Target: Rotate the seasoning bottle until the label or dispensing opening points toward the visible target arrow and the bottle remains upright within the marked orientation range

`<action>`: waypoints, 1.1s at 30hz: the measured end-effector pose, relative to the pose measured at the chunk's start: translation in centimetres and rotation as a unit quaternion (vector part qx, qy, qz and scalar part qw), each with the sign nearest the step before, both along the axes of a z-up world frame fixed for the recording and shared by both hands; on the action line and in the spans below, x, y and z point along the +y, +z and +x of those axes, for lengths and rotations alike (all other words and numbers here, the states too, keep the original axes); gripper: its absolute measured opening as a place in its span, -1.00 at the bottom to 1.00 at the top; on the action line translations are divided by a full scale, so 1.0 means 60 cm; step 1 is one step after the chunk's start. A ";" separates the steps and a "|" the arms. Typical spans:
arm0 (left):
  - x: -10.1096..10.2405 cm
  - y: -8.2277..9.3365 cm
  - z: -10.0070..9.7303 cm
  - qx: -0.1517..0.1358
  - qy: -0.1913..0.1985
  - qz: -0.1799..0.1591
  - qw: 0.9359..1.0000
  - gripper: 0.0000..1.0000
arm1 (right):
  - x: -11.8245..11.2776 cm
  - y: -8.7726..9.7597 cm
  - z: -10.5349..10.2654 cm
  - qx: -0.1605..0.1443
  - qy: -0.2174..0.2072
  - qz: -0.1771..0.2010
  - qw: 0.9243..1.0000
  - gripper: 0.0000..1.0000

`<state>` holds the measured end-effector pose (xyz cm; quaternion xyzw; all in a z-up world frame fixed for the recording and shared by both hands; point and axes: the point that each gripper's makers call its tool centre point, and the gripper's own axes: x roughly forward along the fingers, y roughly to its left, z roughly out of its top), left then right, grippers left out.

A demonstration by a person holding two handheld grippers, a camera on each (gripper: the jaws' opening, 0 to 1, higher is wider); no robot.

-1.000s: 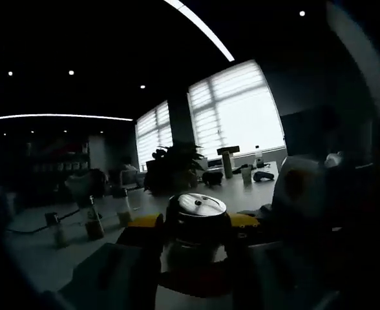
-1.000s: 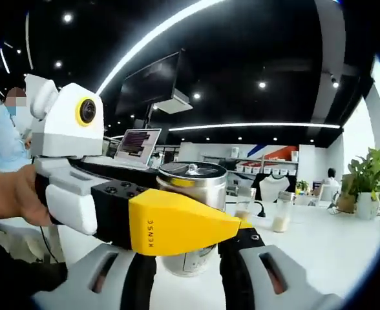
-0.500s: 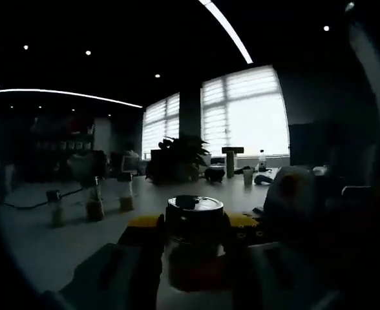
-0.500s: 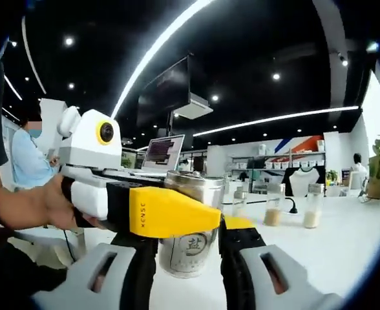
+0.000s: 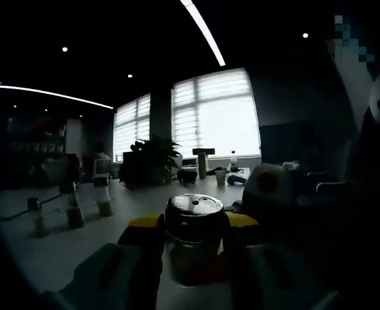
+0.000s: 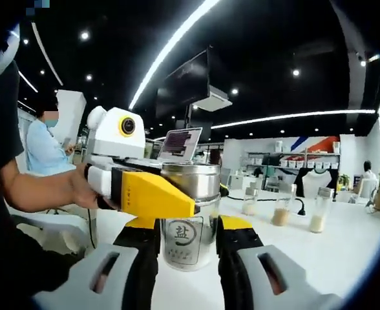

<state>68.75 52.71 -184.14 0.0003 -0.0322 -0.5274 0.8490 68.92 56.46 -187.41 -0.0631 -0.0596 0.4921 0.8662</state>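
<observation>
Your right claw and your left claw both grip the seasoning bottle, upright on the white table. Its label faces your right claw. The left claw's yellow jaw hides part of the bottle's side. The left gripper view is dark, so its base there is hard to make out.

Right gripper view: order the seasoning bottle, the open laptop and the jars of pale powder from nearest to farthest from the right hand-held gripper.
1. Seasoning bottle, between the right hand-held gripper jaws.
2. Open laptop, behind the bottle, up left.
3. Jars of pale powder, across the table to the right; laptop versus jars is a close call.
</observation>
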 end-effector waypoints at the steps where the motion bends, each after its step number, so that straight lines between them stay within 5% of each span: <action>1: 0.001 0.001 0.003 -0.006 0.010 -0.001 1.000 -0.27 | -0.002 0.002 0.004 -0.007 -0.010 -0.001 1.000 -0.37; 6: 0.005 0.005 0.012 -0.023 0.041 -0.003 0.999 -0.28 | -0.010 0.006 0.018 -0.030 -0.053 -0.005 0.998 -0.37; 9: 0.006 0.005 0.019 -0.012 0.073 -0.017 0.997 -0.28 | -0.013 0.005 0.026 -0.026 -0.075 0.000 0.997 -0.37; 11: 0.004 0.008 0.026 -0.004 0.107 -0.028 0.994 -0.28 | -0.021 0.015 0.040 -0.002 -0.135 0.048 0.990 -0.37; 13: 0.007 0.007 0.030 -0.015 0.142 -0.021 0.989 -0.29 | -0.017 0.013 0.043 -0.002 -0.136 0.044 0.990 -0.37; 21: 0.013 0.000 0.019 0.004 0.085 -0.014 0.996 -0.30 | -0.004 0.016 0.021 0.029 -0.026 0.075 0.996 -0.36; 22: 0.014 -0.005 0.005 -0.004 0.048 0.008 0.999 -0.30 | 0.001 0.008 0.007 0.023 0.010 0.046 0.999 -0.36; 30: 0.022 -0.005 -0.004 0.023 0.006 -0.019 1.000 -0.29 | 0.006 0.002 -0.007 0.035 0.045 0.045 0.997 -0.36; 33: 0.028 -0.006 -0.001 0.036 -0.002 -0.027 0.999 -0.29 | 0.010 0.004 -0.011 0.015 0.023 0.026 0.999 -0.37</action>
